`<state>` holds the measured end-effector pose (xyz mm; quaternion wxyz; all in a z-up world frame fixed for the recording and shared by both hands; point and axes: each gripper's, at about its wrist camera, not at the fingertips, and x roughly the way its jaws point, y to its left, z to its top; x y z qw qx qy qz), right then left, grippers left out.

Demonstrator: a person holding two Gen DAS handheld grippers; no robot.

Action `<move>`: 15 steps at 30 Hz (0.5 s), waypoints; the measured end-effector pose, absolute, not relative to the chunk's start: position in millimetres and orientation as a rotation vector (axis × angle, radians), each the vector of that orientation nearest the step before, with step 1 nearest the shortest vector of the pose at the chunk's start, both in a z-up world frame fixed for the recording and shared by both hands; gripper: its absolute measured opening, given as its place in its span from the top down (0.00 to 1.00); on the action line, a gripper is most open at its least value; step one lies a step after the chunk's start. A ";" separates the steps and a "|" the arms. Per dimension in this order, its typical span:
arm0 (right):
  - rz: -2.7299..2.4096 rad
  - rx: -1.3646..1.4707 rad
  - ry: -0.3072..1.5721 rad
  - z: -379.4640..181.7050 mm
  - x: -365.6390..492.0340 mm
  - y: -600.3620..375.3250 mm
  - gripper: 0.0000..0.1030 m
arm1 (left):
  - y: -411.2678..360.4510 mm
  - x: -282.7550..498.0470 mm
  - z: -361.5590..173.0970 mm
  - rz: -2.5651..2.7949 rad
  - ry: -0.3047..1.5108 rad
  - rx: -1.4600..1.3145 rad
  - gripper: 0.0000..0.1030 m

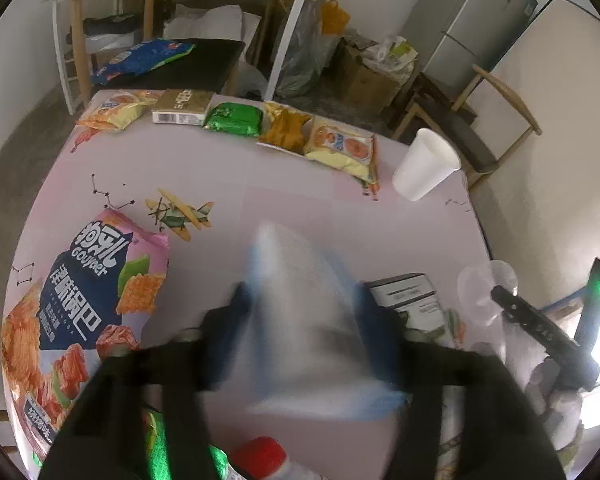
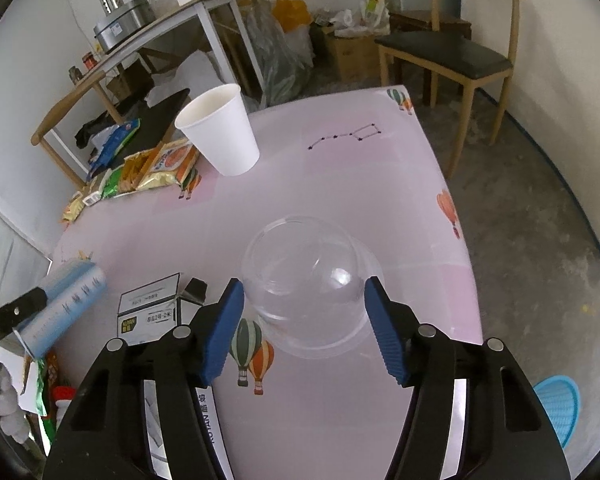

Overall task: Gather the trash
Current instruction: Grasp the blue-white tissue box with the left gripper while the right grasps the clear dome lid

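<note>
The left gripper [image 1: 300, 304] is clamping a pale blue-and-white tissue pack [image 1: 304, 300], blurred in its own view, seemingly lifted above the pink table [image 1: 292, 184]. The right gripper [image 2: 304, 296] is sitting wide open with a clear plastic dome lid [image 2: 308, 280] lying on the table between its blue fingers [image 2: 224, 328], not gripped. A white paper cup [image 2: 220, 128] is standing upright well beyond

Blue-and-white tissue pack [image 2: 66, 298]: pinched between the left gripper's fingers, off the table, blurred in the left wrist view. Clear plastic dome lid [image 2: 310, 286]: lies tilted on the pink tablecloth, between the right gripper's spread blue pads; contact can't be judged. White paper cup [image 2: 220, 130]: upright, empty, near the far edge beside the snack packets.
</note>
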<state>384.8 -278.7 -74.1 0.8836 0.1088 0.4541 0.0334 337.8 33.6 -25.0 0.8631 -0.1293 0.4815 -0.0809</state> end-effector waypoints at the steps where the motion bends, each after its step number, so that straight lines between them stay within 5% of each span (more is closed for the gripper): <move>1: 0.070 0.226 0.942 -72.3 383.8 -278.7 0.44 | 34.5 336.8 -23.1 -0.177 1.007 -0.287 0.52; 6: 0.063 0.219 0.933 -65.3 379.3 -281.4 0.44 | 30.2 336.1 -20.3 -0.177 1.011 -0.275 0.50; 9: 0.061 0.223 0.931 -63.5 376.9 -282.7 0.44 | 27.6 338.8 -29.5 -0.167 1.052 -0.279 0.31; 15: 0.063 0.235 0.928 -61.1 374.3 -282.6 0.44 | 45.8 342.4 -49.4 -0.151 1.130 -0.385 0.29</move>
